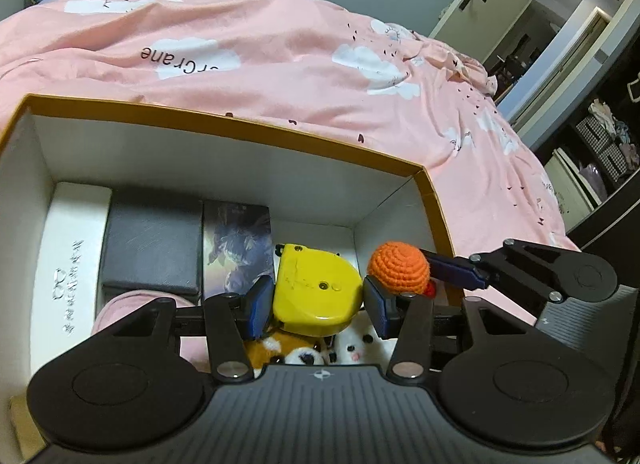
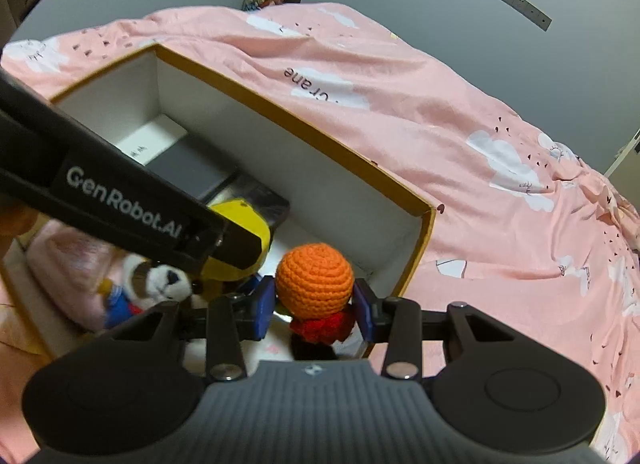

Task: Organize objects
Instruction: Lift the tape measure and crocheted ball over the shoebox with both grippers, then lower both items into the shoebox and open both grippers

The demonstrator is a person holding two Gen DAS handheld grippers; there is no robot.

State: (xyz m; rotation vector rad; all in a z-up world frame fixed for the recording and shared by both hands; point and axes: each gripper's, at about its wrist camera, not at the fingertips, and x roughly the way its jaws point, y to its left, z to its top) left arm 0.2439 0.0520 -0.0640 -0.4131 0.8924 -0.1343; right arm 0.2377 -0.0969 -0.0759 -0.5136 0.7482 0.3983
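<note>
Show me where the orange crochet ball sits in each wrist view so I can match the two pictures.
Left wrist view: the orange crochet ball is right of centre, beside the yellow tape measure, pinched in the right claw that reaches in from the right.
Right wrist view: the ball is at lower centre, between that claw's blue pads.
Shared landmark: the box's orange rim corner.
</note>
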